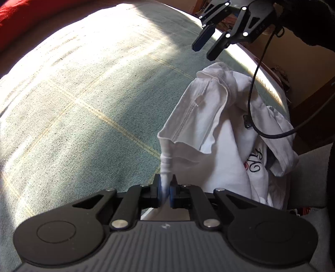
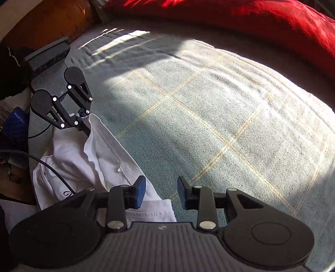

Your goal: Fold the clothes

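The white shirt [image 1: 219, 136] lies crumpled at the near edge of the bed [image 1: 83, 104], well short of the red pillow [image 2: 251, 18]. The left gripper [image 1: 166, 192] points steeply down, its fingers clamped on a bunched corner of the shirt. The right gripper [image 2: 161, 191] hangs tilted down over the opposite end, fingers apart and empty. The cloth's long axis runs between the two, so the right hand is nearer the free corner and probably grabs it next.
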Demonstrator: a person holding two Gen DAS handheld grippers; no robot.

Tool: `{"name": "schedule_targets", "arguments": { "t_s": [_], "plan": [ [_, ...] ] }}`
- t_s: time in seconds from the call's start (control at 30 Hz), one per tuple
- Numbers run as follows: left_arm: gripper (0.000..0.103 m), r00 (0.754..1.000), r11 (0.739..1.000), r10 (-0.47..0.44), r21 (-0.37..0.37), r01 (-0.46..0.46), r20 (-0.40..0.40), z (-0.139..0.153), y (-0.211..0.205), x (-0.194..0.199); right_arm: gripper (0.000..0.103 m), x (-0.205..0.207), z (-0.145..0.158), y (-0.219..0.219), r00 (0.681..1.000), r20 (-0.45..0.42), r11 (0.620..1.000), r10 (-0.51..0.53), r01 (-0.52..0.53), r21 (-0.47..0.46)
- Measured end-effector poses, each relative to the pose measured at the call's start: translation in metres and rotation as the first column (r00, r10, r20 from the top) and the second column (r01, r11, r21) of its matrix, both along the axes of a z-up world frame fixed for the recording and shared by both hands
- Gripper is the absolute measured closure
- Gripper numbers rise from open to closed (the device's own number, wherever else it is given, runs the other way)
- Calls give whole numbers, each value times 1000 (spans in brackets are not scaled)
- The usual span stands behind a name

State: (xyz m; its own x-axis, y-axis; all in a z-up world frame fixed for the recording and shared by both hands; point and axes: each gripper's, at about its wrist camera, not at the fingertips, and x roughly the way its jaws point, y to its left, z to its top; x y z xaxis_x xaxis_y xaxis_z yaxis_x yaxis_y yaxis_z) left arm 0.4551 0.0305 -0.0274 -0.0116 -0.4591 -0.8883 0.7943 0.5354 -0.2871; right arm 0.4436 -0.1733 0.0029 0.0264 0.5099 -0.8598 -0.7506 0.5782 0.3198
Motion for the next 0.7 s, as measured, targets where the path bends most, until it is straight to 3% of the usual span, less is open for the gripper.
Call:
{"name": "schedule_targets", "arguments": {
  "t_s": [0.13,0.33,0.4,0.43,0.47,0.57,0.7],
  "plan": [
    [98,1000,1000,19,15,-19,-9,-5,-3,1,64,6,-29,-30,986,-135,995,-94,98,23],
    [98,998,998,66,20,-66,-21,-5,-1,4,60,-9,-66,-39,948,-292,990,-125,139,28],
    [98,995,995,95,30,-94,-14,-4,-1,5,65,-13,-64,-41,937,-330,987,-115,145,68],
    [98,994,994,108,36,-108,2,-2,-1,5,84,-14,-63,-42,932,-344,986,-109,147,85],
    [99,992,991,123,42,-124,25,0,-2,6,97,-16,-59,-41,943,-314,988,-108,137,69],
    [100,980,982,175,56,-180,91,9,-2,13,97,-15,-41,-43,966,-224,990,-128,140,35],
    [101,955,964,239,77,-256,177,18,0,33,98,-3,-12,-45,979,-107,980,-176,184,71]
  ]
}}
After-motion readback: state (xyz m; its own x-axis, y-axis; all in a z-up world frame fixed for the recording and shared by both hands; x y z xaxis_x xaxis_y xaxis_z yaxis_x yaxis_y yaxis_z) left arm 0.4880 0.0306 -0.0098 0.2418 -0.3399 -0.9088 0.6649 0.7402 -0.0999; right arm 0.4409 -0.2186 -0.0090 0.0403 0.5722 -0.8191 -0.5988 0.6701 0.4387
